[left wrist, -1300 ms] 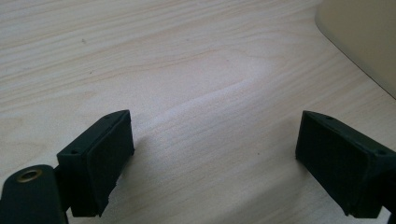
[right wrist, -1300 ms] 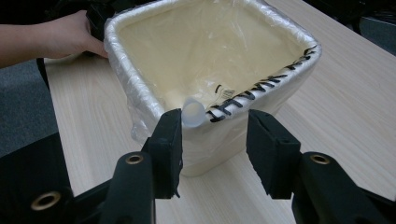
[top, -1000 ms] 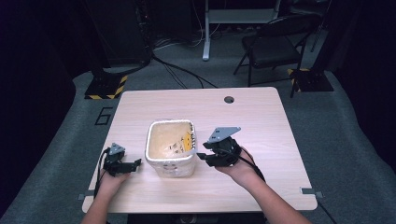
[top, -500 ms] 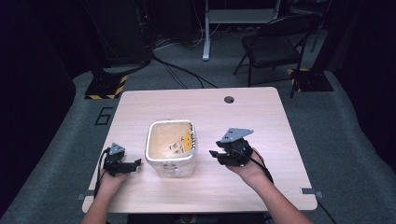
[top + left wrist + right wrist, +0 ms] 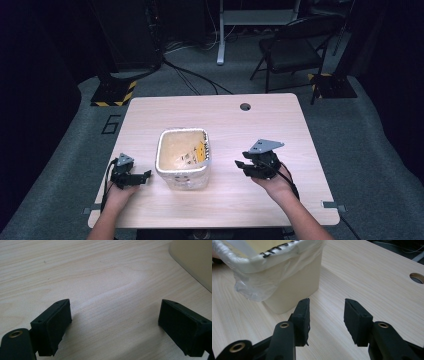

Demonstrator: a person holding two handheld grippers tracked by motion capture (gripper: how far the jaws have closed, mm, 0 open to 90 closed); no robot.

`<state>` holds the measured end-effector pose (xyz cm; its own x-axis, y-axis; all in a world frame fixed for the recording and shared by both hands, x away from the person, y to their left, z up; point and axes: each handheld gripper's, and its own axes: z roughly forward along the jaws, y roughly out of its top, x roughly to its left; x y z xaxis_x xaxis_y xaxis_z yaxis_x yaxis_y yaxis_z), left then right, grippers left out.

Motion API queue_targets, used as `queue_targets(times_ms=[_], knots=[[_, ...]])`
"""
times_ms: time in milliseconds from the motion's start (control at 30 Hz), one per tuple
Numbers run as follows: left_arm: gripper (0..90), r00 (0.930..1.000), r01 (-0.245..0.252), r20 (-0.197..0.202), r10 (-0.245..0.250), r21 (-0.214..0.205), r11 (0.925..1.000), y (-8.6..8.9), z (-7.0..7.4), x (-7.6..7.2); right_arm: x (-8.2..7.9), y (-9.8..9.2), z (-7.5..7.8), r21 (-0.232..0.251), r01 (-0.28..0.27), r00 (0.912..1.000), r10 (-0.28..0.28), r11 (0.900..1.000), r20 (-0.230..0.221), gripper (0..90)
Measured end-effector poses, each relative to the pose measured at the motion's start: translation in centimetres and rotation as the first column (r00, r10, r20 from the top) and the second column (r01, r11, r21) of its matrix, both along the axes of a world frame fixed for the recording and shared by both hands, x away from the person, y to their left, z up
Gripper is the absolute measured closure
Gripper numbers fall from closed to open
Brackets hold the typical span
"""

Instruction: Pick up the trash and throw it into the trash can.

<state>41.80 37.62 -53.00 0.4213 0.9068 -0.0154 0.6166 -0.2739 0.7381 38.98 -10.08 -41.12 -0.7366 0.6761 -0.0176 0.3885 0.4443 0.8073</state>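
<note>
Light wooden desk [image 5: 280,125], round cable hole [image 5: 245,106] near the middle of its far edge. A cream bin [image 5: 183,157] lined with a clear plastic bag [image 5: 249,291] stands upright a little left of centre, closer to the near edge than the far one. Bag is folded over the rim and hangs loose down the outside. Something yellow with black print shows inside; too small to read.

Left gripper [image 5: 131,176] sits low near the near-left corner, just beside the bin's left wall, not touching it. In the left gripper view [image 5: 113,322] its jaws stand wide apart over bare wood, nothing between them; the bin's wall shows at the upper right.

Right gripper [image 5: 250,167] is held to the right of the bin, a clear strip of desk between them. Its jaws are parted, empty [image 5: 327,320], pointing past the bin's near corner toward the far edge.

Far half of the desk is bare, as is the right-hand side. Beyond the far edge: a folding chair [image 5: 292,50] and cables [image 5: 195,75] on the floor.
</note>
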Motion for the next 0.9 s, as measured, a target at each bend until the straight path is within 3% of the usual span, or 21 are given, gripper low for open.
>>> queue_targets(times_ms=[667,900], knots=[[10.9,1.0000,-0.004,0.000,0.004,0.000,1.0000,0.0,0.0,0.0,0.1,-3.0,-2.5,0.013,0.094,0.9956,-0.094,0.9955,-0.004,54.8],[10.9,1.0000,-0.004,-0.002,0.004,0.001,1.0000,0.0,0.0,0.0,0.0,-4.0,-3.3,-0.026,0.131,0.9913,-0.131,0.9910,0.019,54.4]])
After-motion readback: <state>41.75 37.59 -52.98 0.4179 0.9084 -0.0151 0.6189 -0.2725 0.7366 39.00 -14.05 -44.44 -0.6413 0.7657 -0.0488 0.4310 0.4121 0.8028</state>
